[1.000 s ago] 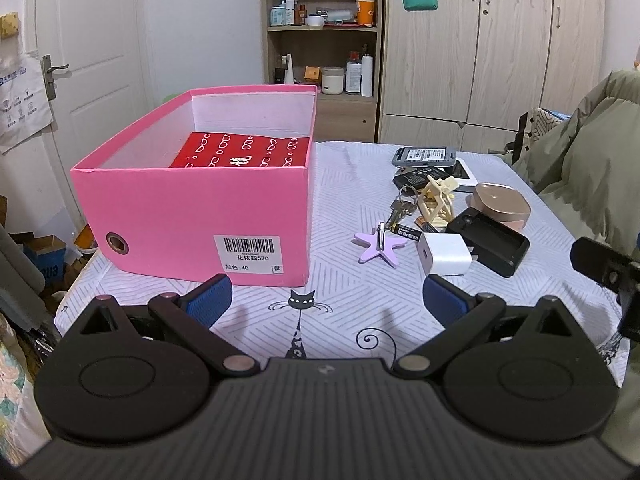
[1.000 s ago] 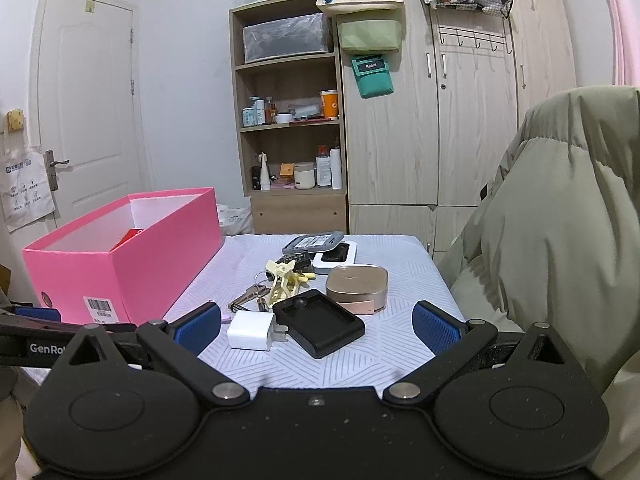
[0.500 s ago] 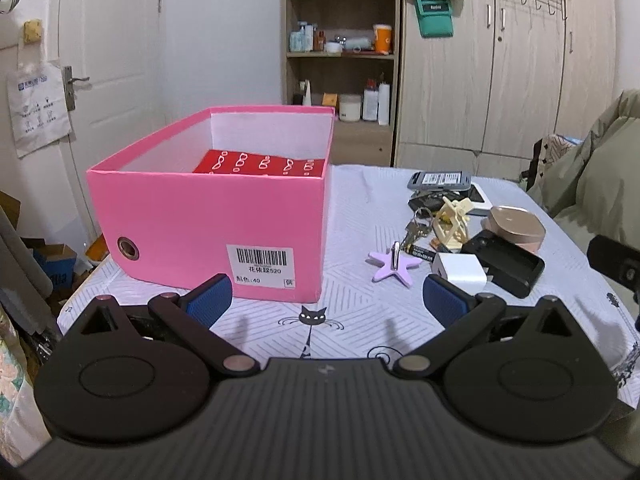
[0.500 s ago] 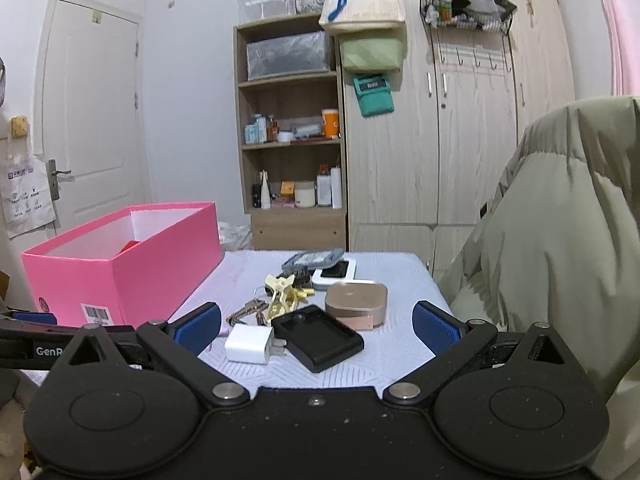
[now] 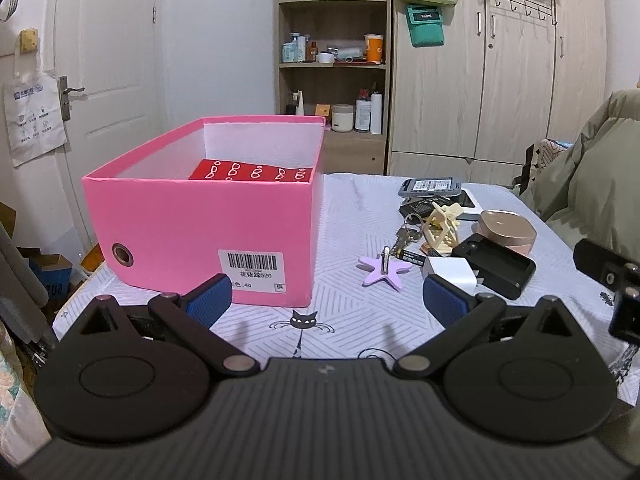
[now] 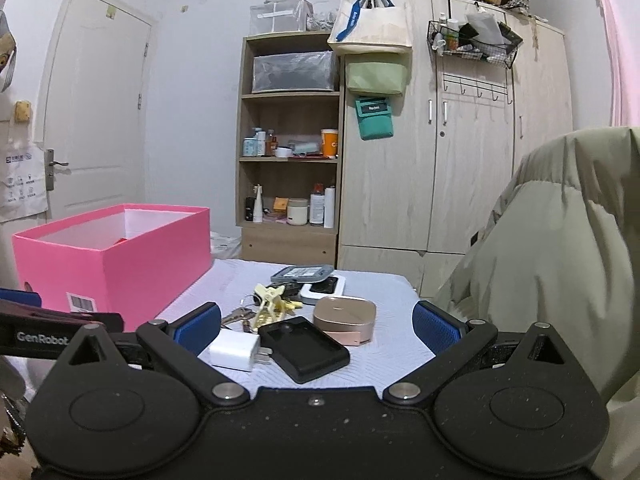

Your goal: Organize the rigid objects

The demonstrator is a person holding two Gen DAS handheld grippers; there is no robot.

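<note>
Beside the pink box (image 5: 200, 236), clutter (image 5: 452, 240) lies before both spread, empty grippers (image 5: 326, 300) (image 6: 316, 326).

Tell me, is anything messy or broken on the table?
Nothing looks broken or spilled. The small things are just jumbled in a loose heap right of the pink box: a white charger plug, purple star, keys, cream hair claw and black tray. Only a red box is inside.

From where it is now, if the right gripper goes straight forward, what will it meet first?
Probably the white charger and the black case beside it: both lie between the open right gripper fingers' line. Depth is hard to judge, so which comes first is unsure.
</note>
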